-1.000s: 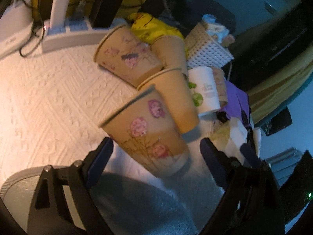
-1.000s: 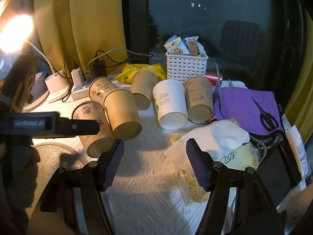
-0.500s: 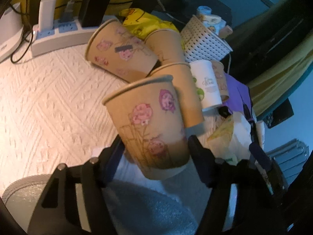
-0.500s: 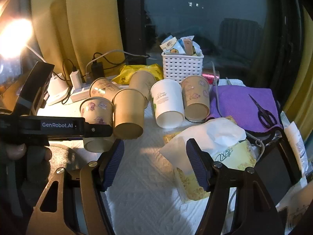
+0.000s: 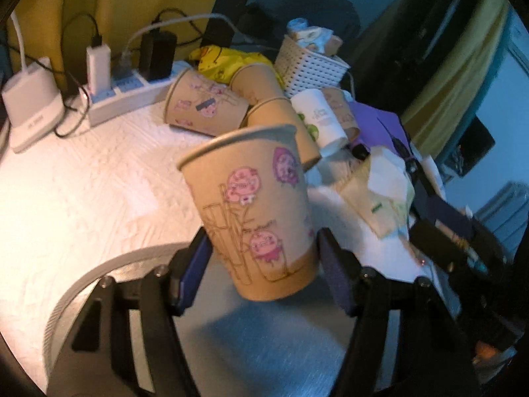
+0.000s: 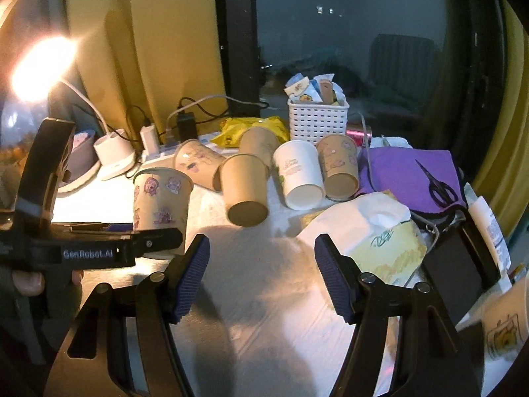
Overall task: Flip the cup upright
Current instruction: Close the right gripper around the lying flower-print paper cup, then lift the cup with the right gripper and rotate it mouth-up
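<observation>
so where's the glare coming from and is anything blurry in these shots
Right wrist view: a lamp at upper left blows out into a glare patch, casting warm light on the table, with dark shadow ahead of the right claw. Left wrist view: no direct glare; the pig-print cup in the left claw is slightly soft, and the fisheye bends the edges.
</observation>
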